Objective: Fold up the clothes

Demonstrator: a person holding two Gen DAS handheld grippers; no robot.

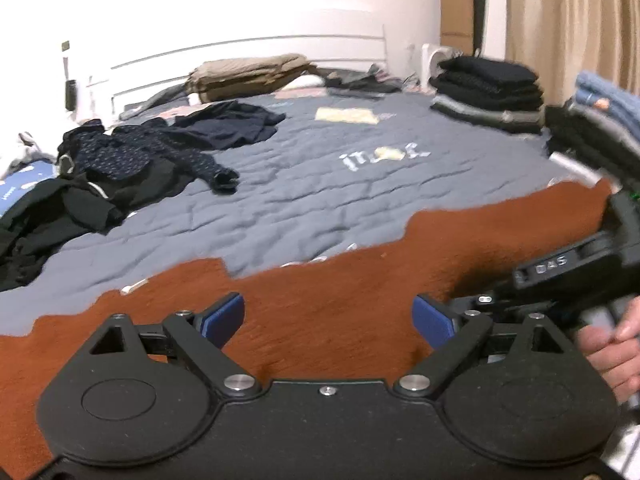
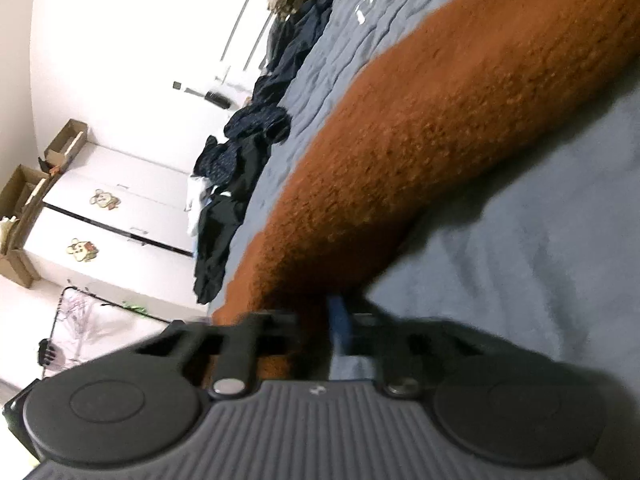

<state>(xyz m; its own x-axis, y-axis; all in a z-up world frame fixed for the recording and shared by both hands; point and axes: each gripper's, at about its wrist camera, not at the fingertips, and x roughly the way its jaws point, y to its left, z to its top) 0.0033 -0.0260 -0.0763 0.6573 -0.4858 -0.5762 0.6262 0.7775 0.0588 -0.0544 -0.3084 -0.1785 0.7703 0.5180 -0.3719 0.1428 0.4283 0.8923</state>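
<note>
A rust-brown fuzzy garment (image 1: 340, 280) lies spread across the near part of the grey-blue quilted bed (image 1: 320, 184). My left gripper (image 1: 329, 318) hovers just above it, open, its blue pads (image 1: 224, 316) wide apart with nothing between them. The right gripper's black body (image 1: 560, 272) shows at the right edge, held by a person's hand (image 1: 612, 344). In the tilted right wrist view, my right gripper (image 2: 320, 320) is shut on an edge of the brown garment (image 2: 440, 140), which stretches away from the fingers up to the right.
A heap of unfolded dark clothes (image 1: 120, 168) lies on the bed's left side. Folded stacks stand at the right: black ones (image 1: 488, 88) and blue ones (image 1: 608, 104). A beige folded blanket (image 1: 248, 76) rests by the headboard. White drawers (image 2: 112, 208) stand beside the bed.
</note>
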